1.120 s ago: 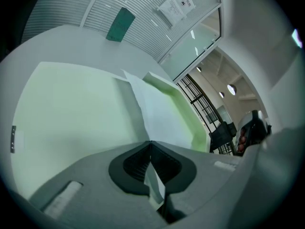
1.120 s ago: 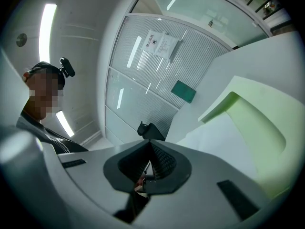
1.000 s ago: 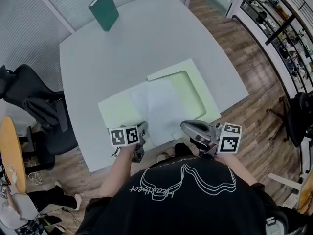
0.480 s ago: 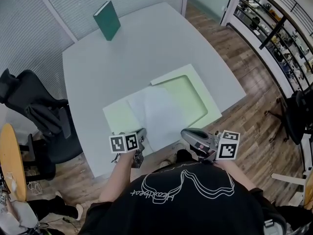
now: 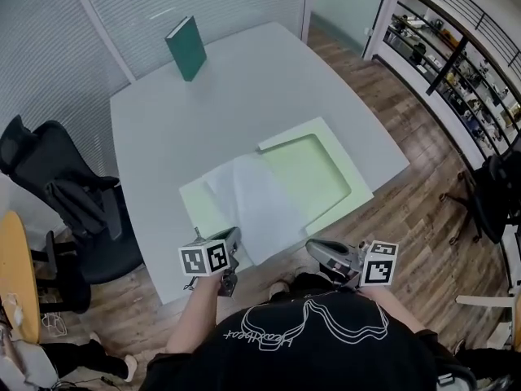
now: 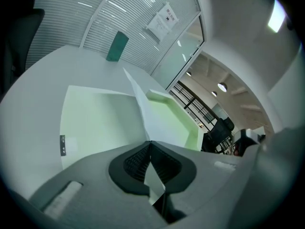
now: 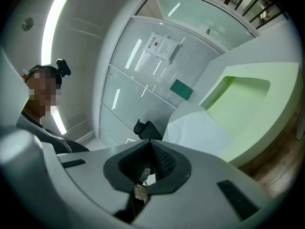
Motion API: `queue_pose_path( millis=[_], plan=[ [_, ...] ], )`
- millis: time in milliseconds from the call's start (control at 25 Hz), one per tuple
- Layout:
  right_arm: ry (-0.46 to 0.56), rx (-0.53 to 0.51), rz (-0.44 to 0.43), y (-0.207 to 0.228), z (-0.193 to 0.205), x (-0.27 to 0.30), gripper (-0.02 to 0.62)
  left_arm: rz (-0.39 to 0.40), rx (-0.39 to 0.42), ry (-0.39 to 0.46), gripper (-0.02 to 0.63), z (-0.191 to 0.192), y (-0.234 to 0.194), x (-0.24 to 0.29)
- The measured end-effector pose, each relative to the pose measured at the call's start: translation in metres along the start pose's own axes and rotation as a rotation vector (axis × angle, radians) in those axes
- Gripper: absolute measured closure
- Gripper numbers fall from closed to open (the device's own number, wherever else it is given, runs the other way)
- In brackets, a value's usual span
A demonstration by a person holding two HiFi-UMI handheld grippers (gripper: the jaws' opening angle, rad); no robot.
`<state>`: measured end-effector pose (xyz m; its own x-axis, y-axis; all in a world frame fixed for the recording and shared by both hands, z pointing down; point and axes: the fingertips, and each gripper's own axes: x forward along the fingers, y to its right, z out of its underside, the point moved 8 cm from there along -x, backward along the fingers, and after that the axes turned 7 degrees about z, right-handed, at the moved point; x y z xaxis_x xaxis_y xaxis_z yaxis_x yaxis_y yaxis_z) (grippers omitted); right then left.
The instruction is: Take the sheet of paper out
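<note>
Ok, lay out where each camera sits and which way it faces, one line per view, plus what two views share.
Head view: on the person's head, steeply down at the table, green folder and sheet of paper; black shirt, a forearm, left gripper and right gripper show.
Left gripper view: on the left gripper, across the table along jaws pinching the sheet of paper; no body.
Right gripper view: on the right gripper, tilted, toward the glass wall; a person's head at left.
All share the green book.

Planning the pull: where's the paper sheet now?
Head view, centre: the sheet lies across the open green folder, its near corner pinched in the left claw.
</note>
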<state>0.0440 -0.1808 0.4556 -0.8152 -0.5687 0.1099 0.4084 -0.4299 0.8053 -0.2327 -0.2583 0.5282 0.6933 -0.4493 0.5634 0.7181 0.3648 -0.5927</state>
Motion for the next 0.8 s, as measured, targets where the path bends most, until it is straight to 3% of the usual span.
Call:
queue_pose_path(
  millis=[320, 440, 800],
  plan=[
    [-0.038, -0.023, -0.011, -0.011, 0.010, 0.008, 0.588, -0.011, 0.103, 0.069, 0.592, 0.009, 0.028, -0.035],
    [-0.032, -0.057, -0.035, -0.026, 0.007, 0.003, 0.588, 0.000, 0.108, 0.101, 0.592, 0.014, 0.046, -0.051],
    [0.009, -0.133, -0.094, -0.064, 0.010, -0.057, 0.588, 0.019, 0.162, 0.222, 0.592, 0.043, 0.135, -0.102]
  ],
)
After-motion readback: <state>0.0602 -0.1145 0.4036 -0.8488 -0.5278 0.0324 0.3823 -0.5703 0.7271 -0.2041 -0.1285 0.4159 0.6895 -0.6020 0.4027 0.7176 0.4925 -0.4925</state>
